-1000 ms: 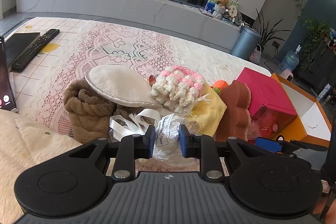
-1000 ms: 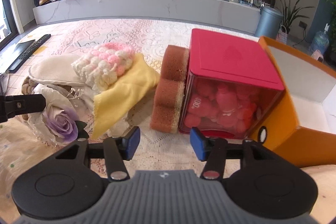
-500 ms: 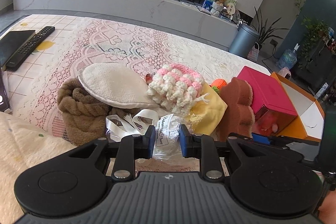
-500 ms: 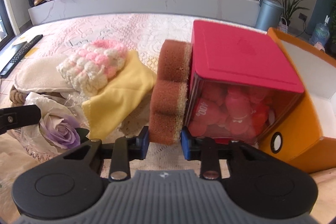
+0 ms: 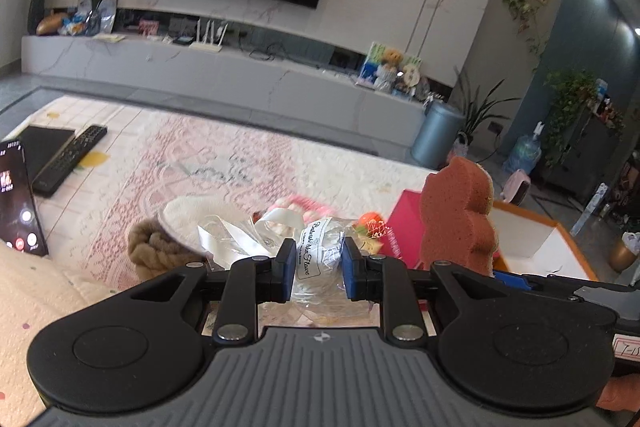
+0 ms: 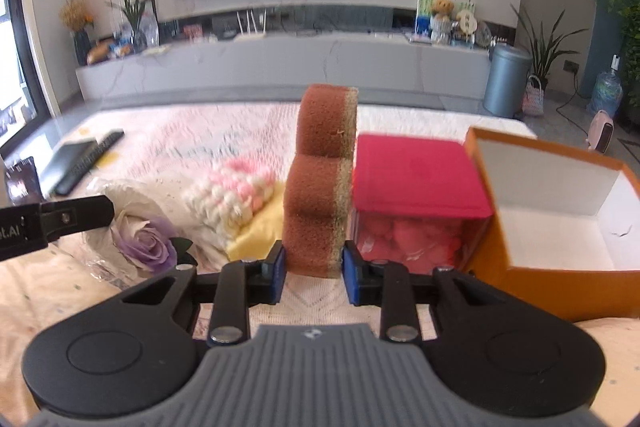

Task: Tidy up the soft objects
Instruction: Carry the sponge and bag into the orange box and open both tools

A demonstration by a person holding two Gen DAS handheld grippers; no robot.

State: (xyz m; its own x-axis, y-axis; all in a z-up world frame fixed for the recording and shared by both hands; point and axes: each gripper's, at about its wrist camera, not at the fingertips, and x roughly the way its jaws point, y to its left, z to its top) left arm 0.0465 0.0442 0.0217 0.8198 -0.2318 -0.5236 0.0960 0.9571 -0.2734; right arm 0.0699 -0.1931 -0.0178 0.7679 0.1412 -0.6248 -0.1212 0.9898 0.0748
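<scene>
Right claw (image 6: 313,273) has just closed and is clamped on the base of the brown sponge (image 6: 324,183), held upright just left of the red-lidded box (image 6: 420,179). Left claw (image 5: 316,269) pinches the clear-wrapped flower bundle (image 5: 320,247), left of that box, by the knitted pink-and-white piece (image 6: 232,195).

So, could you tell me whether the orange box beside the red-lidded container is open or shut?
Open: the orange box has no lid on, and its white, empty inside shows.

L gripper (image 5: 315,270) clamped on wrapped bundle; R gripper (image 6: 313,273) just closed, pinching sponge
</scene>
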